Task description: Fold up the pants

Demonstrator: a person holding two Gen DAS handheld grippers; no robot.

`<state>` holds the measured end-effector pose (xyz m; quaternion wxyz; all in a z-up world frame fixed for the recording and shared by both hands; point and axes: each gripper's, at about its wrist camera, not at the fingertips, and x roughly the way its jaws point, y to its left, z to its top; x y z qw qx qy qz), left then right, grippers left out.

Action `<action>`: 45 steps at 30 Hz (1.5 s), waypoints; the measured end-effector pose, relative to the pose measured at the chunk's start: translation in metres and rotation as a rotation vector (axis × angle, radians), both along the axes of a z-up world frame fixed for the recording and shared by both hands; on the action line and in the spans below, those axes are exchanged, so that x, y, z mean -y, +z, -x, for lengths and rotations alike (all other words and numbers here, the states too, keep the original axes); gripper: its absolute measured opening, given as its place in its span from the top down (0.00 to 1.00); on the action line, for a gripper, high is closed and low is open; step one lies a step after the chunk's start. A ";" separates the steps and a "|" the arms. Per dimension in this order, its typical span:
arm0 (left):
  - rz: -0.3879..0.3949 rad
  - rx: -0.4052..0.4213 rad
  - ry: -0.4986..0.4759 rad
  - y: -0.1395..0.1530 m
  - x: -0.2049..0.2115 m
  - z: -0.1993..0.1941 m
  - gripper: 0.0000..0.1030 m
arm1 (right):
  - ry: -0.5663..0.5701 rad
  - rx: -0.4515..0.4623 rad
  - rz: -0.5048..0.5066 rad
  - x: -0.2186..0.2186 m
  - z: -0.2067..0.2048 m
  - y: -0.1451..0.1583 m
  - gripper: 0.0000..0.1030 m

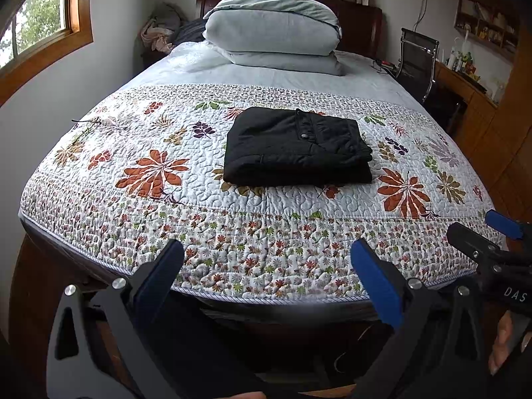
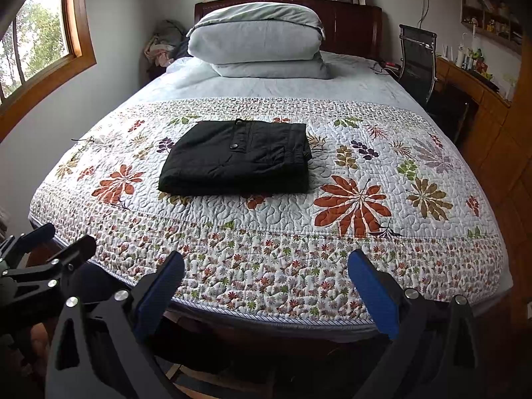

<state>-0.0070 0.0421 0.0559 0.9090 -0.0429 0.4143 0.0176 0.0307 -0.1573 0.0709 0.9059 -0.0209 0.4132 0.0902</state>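
Pants (image 1: 297, 148) lie ahead of both our grippers, well beyond the left gripper (image 1: 266, 282) and right gripper (image 2: 266, 286), each spread wide and empty at the foot of the bed. They look fully folded, long axis across the floral quilt (image 1: 199, 226), slightly nearer our left, we think. Nothing stands between; pillows (image 1: 272, 33) sit far behind.

Floral quilt (image 1: 173, 219) on the bed, stacked grey pillows (image 1: 271, 30), black chair (image 1: 417, 58), wooden desk (image 1: 465, 89)
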 end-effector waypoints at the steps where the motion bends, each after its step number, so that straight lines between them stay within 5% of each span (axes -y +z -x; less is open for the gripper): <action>1: 0.000 0.001 0.000 0.000 0.000 0.000 0.03 | 0.001 0.000 0.001 0.000 0.000 0.000 0.04; 45: 0.003 0.032 0.003 0.004 0.003 0.002 0.03 | 0.019 0.002 0.012 -0.002 0.002 -0.005 0.04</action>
